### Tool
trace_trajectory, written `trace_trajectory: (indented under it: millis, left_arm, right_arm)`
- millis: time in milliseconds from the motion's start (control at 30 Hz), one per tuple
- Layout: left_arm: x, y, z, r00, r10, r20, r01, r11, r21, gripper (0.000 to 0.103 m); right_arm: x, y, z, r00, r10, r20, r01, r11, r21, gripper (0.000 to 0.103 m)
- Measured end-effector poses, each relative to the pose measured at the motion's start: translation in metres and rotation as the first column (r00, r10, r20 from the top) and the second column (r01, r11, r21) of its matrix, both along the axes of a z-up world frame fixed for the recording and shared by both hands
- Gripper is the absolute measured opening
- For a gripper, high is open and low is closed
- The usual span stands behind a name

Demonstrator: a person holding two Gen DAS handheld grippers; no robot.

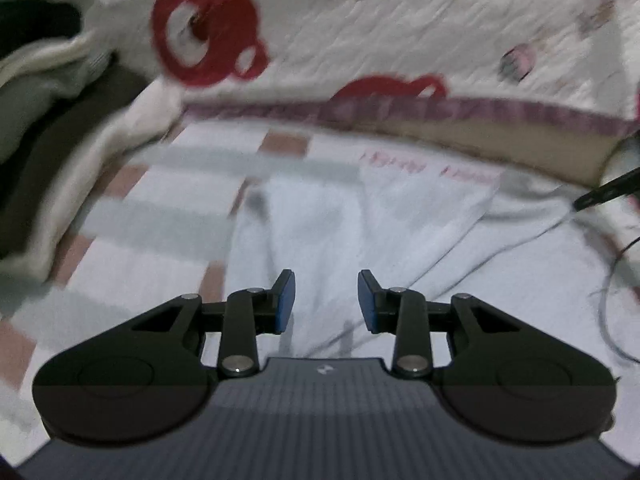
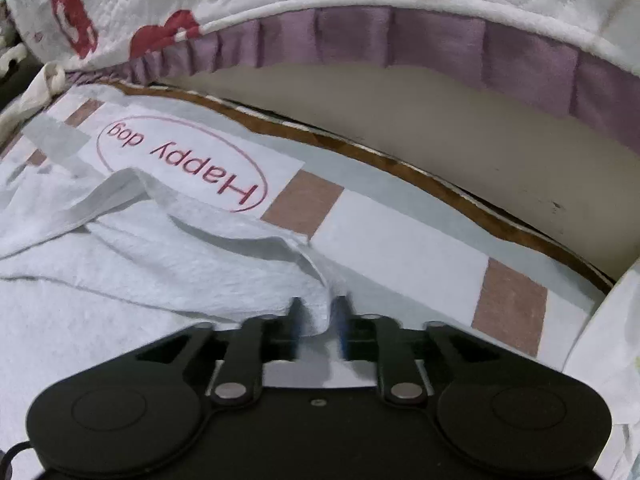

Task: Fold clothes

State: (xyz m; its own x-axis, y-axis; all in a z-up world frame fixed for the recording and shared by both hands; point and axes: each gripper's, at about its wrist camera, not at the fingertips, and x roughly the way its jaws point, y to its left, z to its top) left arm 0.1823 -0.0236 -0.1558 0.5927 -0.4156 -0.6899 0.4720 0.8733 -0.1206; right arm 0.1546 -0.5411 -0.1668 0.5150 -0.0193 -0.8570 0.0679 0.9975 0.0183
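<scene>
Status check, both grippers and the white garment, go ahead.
Left gripper open, above the white garment. Right gripper closing on a garment fold, grip unconfirmed, motion blur. Garment rumpled on the checked sheet. Nothing in the way.

Black left gripper (image 1: pixel 326 298) and right gripper (image 2: pixel 318 320) (blue pads (image 1: pixel 286 300), silver pivot screws (image 1: pixel 237 363)), rounded housings.

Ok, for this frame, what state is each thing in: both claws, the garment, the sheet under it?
Left claw: open, empty, above the garment.
Right claw: nearly shut, a fold of the garment between its fingers.
White knit garment: rumpled, unfolded, lying on the sheet.
Checked "Happy dog" sheet: spread flat.
</scene>
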Motion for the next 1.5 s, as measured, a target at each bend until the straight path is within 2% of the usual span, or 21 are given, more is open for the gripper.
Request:
trace_trajectory:
  millis: [233,333,400,533,600,633,667,700,733,767,833,867,967,1067,1100,1167,1267,1333,1367,1400,1500]
  left_arm:
    - [0.013,-0.021,-0.016,0.994,-0.113,0.016,0.112,0.993,0.023,0.033]
    - [0.016,-0.019,-0.027,0.991,-0.122,-0.048,0.123,0.992,0.017,0.036]
    - [0.017,-0.017,-0.030,0.987,-0.132,-0.091,0.132,0.991,-0.004,0.048]
    - [0.014,-0.019,-0.030,0.983,-0.145,-0.109,0.144,0.989,-0.013,0.055]
    - [0.015,-0.018,-0.031,0.982,-0.143,-0.120,0.142,0.990,-0.018,0.046]
    - [0.015,-0.018,-0.031,0.981,-0.146,-0.128,0.144,0.989,-0.025,0.036]
    - [0.016,-0.018,-0.031,0.979,-0.151,-0.138,0.148,0.988,-0.033,0.011]
    - [0.016,-0.018,-0.031,0.978,-0.152,-0.141,0.148,0.988,-0.036,0.007]
    - [0.016,-0.018,-0.029,0.979,-0.149,-0.138,0.145,0.989,-0.037,0.006]
    - [0.015,-0.018,-0.028,0.981,-0.146,-0.129,0.142,0.989,-0.039,0.003]
    - [0.007,-0.014,-0.017,0.991,-0.108,-0.081,0.105,0.993,-0.047,0.002]
    - [0.000,-0.009,-0.009,0.997,-0.069,-0.047,0.066,0.996,-0.065,0.002]
    - [-0.013,0.009,0.009,0.999,0.035,-0.016,-0.037,0.992,-0.120,0.002]
    - [-0.014,0.009,0.007,0.999,0.027,-0.042,-0.029,0.999,-0.041,0.003]
    - [-0.014,0.002,0.000,0.998,0.011,-0.063,-0.009,1.000,0.025,0.004]
    - [-0.018,-0.007,-0.009,0.996,-0.024,-0.084,0.033,0.994,0.105,0.006]
    - [-0.020,-0.009,-0.002,0.998,-0.062,-0.018,0.063,0.993,0.100,0.007]
    - [-0.020,-0.008,0.004,0.995,-0.100,0.025,0.097,0.992,0.084,0.015]
    - [-0.022,-0.009,0.005,0.990,-0.137,0.042,0.133,0.987,0.093,0.024]
    - [-0.025,-0.011,0.005,0.982,-0.181,0.057,0.174,0.978,0.116,0.031]
    - [-0.037,-0.025,0.001,0.944,-0.312,0.104,0.283,0.932,0.225,0.034]
  right_arm:
    - [0.006,-0.001,-0.007,0.999,0.031,0.035,-0.032,0.999,0.034,0.040]
    - [0.009,-0.002,-0.010,0.999,0.025,0.042,-0.027,0.998,0.050,0.041]
    - [0.010,-0.003,-0.013,0.999,0.021,0.046,-0.024,0.998,0.061,0.044]
    - [0.019,-0.016,-0.022,0.997,-0.077,0.026,0.072,0.985,0.156,0.048]
    - [0.022,-0.023,-0.026,0.991,-0.133,0.026,0.125,0.972,0.201,0.048]
    - [0.023,-0.025,-0.027,0.987,-0.155,0.029,0.145,0.965,0.219,0.048]
    - [0.024,-0.028,-0.028,0.984,-0.177,0.032,0.164,0.958,0.237,0.048]
    - [0.025,-0.030,-0.029,0.979,-0.199,0.035,0.184,0.949,0.255,0.048]
    - [0.025,-0.033,-0.031,0.975,-0.221,0.037,0.203,0.940,0.273,0.033]
    - [0.026,-0.034,-0.030,0.972,-0.232,0.044,0.211,0.937,0.278,0.004]
    - [0.027,-0.025,-0.015,0.979,-0.177,0.103,0.155,0.969,0.193,0.004]
    - [0.019,-0.016,0.003,0.977,-0.131,0.169,0.109,0.985,0.135,0.004]
    - [-0.006,0.007,0.052,0.944,0.012,0.330,0.002,0.999,-0.041,0.003]
    - [-0.018,-0.004,0.041,0.957,-0.069,0.283,0.087,0.995,-0.050,0.003]
    - [-0.013,-0.012,0.022,0.975,-0.119,0.185,0.130,0.990,-0.046,0.003]
    - [-0.011,-0.016,-0.002,0.986,-0.139,0.094,0.146,0.986,-0.081,0.001]
    - [-0.010,-0.019,0.000,0.985,-0.134,0.108,0.143,0.987,-0.078,0.001]
    - [-0.008,-0.020,0.001,0.981,-0.150,0.119,0.158,0.986,-0.059,0.001]
    - [-0.006,-0.021,0.001,0.980,-0.159,0.120,0.166,0.985,-0.050,0.001]
    - [-0.004,-0.021,0.001,0.979,-0.166,0.119,0.172,0.984,-0.045,0.001]
    - [-0.002,-0.020,-0.003,0.982,-0.156,0.104,0.163,0.985,-0.065,0.001]
